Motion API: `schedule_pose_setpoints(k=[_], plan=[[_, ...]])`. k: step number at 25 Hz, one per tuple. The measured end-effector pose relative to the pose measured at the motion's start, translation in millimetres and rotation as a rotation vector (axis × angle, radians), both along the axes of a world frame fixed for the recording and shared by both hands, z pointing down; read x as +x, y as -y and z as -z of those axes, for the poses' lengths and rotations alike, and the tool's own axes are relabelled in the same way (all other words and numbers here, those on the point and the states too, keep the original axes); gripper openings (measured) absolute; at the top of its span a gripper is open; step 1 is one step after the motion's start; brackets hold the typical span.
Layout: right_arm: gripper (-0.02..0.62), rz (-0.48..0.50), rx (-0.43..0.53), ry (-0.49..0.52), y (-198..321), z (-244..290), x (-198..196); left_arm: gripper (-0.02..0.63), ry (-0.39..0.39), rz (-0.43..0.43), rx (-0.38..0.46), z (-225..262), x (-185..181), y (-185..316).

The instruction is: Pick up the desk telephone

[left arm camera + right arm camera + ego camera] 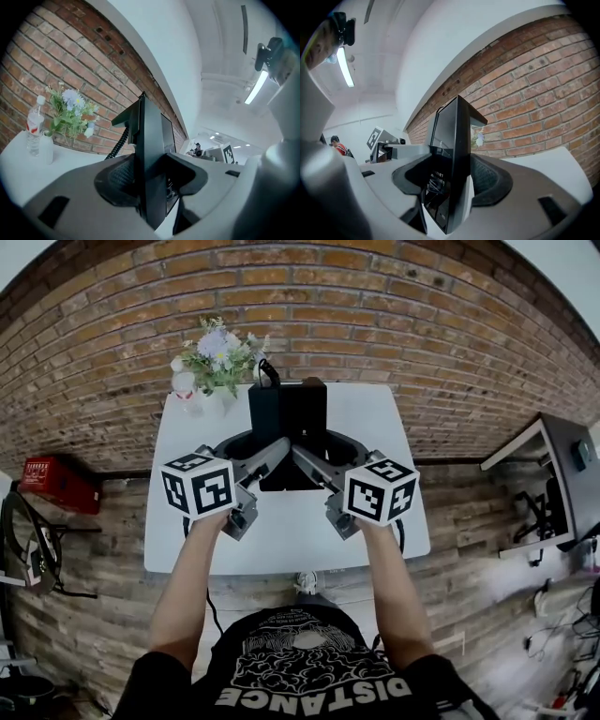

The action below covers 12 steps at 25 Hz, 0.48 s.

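Note:
The black desk telephone (289, 413) stands on edge above the white table (398, 517), clamped from both sides. My left gripper (255, 457) is shut on its left edge and my right gripper (323, 460) on its right edge. In the left gripper view the telephone (151, 154) fills the gap between the grey jaws of that gripper (152, 180), its coiled cord (119, 140) hanging at the back. The right gripper view shows the telephone (457, 140) pinched in the right gripper (452, 180), with the left gripper visible beyond it.
A vase of flowers (217, 357) and a water bottle (185, 390) stand at the table's far left corner against the brick wall (375, 324). A red crate (58, 484) sits on the floor at left, another desk (553, 474) at right.

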State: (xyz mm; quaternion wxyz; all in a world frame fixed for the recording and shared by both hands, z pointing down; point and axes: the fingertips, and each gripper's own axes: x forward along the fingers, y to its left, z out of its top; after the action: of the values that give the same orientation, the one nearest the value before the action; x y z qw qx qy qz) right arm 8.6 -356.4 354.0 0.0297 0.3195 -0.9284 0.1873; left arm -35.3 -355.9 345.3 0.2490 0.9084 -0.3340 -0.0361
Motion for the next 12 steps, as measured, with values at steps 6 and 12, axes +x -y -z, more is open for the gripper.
schedule_pose_setpoints(k=[6,12], plan=[[0.250,-0.002,0.063,0.009,-20,26,-6,0.196,0.017,0.002,0.067,27,-6,-21],[0.250,-0.012,0.118,0.008,-42,44,-12,0.196,0.009,0.000,0.113,44,-12,-42]])
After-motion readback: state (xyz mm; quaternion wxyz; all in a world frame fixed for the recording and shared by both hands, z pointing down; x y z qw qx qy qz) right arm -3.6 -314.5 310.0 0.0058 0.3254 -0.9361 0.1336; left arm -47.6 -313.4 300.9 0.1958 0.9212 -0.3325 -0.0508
